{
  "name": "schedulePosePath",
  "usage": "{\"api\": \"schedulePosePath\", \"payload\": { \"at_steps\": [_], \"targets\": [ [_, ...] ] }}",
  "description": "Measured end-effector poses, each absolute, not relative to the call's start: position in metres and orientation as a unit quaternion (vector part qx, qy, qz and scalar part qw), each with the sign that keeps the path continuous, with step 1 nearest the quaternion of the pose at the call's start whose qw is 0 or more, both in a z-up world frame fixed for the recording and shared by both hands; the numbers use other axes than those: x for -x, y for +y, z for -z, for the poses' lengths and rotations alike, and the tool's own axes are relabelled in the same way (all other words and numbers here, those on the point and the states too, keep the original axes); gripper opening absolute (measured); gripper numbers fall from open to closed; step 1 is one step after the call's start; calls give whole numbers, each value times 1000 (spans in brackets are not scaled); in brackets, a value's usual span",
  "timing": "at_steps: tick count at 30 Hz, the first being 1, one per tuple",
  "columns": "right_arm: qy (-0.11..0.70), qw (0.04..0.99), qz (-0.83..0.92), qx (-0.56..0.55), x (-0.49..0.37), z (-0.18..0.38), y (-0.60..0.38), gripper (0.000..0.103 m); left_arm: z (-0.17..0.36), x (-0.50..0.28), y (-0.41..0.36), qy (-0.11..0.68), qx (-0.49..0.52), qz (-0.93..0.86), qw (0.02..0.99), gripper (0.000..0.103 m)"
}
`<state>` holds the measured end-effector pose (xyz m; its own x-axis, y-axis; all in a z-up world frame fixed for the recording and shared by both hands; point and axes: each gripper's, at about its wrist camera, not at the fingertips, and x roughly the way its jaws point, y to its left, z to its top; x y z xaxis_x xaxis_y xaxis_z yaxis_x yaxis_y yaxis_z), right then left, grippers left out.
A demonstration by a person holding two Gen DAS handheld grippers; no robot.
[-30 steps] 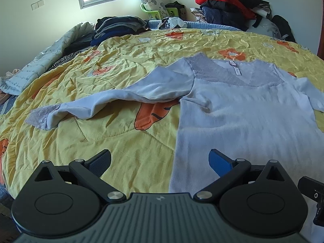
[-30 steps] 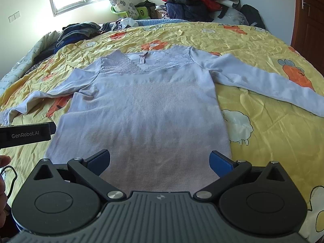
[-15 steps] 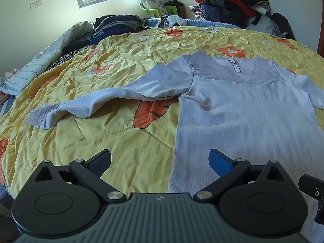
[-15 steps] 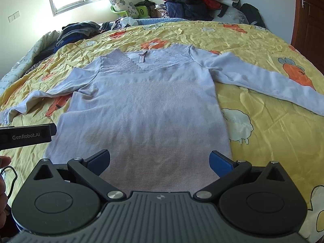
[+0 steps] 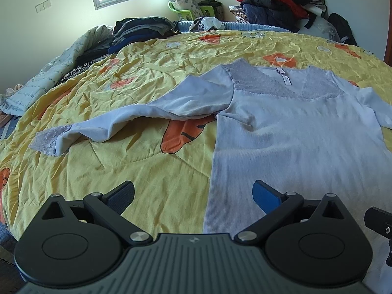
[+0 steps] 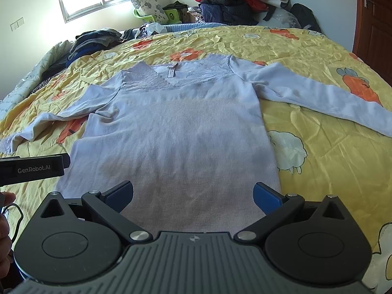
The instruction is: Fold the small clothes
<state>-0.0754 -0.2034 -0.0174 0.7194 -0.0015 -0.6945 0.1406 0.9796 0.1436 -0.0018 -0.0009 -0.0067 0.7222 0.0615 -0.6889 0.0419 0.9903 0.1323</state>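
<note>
Jaws of both grippers gape empty above the flat lavender sweater [image 6: 176, 132].

both grippers [image 5: 193, 194] [image 6: 193, 194] wide open, empty

A pale lilac sweater [image 6: 176, 132] is lying flat on the quilt [image 6: 318, 147], lace neckline toward the window, sleeves spreading out sideways.

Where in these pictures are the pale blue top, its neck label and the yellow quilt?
pale blue top [image 6: 176, 142]: right wrist view, middle of its body.
neck label [image 6: 170, 71]: right wrist view, hanging strip at the neckline.
yellow quilt [image 5: 152, 56]: left wrist view, bare crumpled part.
</note>
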Motion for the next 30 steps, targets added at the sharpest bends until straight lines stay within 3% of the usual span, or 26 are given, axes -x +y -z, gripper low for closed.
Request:
{"api": "schedulePosePath", "payload": {
  "at_steps": [30],
  "targets": [
    [342, 935, 19, -97, 80, 16, -212, 103, 5, -2, -12, 368, -90, 2, 926, 103]
  ]
}}
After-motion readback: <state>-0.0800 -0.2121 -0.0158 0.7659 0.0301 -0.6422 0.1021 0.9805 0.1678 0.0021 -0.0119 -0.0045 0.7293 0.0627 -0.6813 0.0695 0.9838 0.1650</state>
